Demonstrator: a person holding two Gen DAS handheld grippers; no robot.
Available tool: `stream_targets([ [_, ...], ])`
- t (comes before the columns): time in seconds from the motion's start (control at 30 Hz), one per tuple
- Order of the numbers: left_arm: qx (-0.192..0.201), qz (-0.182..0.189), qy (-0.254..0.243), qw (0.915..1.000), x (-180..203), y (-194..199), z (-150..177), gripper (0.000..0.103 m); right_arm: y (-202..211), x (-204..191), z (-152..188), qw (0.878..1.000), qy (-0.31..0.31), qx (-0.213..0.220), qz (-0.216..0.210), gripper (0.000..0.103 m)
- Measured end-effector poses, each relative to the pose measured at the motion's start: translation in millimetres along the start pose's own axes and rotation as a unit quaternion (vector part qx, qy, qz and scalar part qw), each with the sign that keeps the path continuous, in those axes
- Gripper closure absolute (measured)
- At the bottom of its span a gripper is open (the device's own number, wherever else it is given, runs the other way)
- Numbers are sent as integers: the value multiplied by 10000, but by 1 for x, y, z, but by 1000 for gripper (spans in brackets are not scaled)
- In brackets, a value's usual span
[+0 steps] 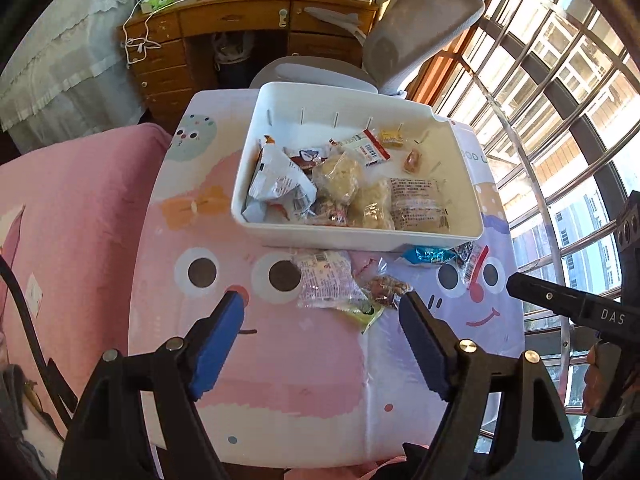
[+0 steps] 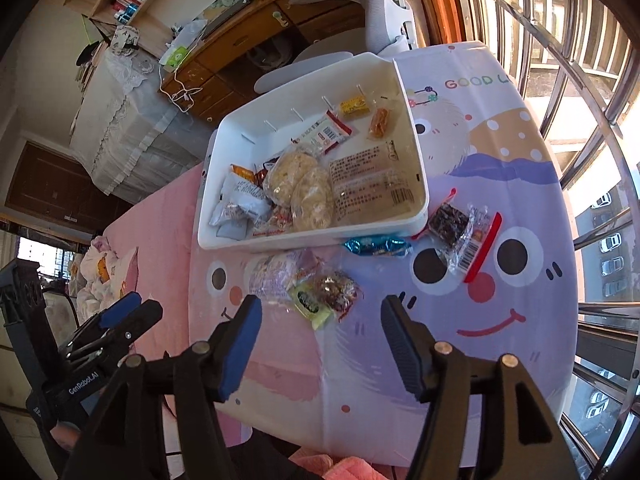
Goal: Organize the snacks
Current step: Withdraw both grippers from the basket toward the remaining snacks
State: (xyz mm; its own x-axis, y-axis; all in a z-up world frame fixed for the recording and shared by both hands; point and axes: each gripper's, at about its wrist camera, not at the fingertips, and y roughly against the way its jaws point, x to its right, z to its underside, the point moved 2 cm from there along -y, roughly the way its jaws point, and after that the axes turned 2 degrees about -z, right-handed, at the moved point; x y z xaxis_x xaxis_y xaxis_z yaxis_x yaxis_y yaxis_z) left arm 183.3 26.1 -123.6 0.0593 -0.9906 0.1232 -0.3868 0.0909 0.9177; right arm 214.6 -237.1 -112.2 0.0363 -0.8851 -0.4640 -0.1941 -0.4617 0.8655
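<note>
Sunlit room with a barred window; a cartoon-print table carries a white bin. Most snacks already lie inside the bin: a grey-white bag, two pale puffed cakes, a clear printed pack and several small sweets. Left outside, along the bin's near wall, are a clear purple-printed packet, a dark nut-like bar partly over a green sachet (label unreadable), a blue foil candy and a dark wrapped square. Judged roughly two-thirds done. Left tongs and right tongs both stand spread wide and empty, each hovering just short of the packet-and-bar cluster, which lies between their tips.
</note>
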Motion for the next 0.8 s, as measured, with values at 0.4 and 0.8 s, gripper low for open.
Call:
stream_targets([
  [0.4, -419, -87, 424, 9982, -14, -18, 37, 23, -43, 7, 47, 9977, 579, -204, 288, 39],
  [0.8, -930, 182, 709, 9930, -21, -64, 34, 23, -77, 7, 61, 9935, 1086, 36, 339, 38],
])
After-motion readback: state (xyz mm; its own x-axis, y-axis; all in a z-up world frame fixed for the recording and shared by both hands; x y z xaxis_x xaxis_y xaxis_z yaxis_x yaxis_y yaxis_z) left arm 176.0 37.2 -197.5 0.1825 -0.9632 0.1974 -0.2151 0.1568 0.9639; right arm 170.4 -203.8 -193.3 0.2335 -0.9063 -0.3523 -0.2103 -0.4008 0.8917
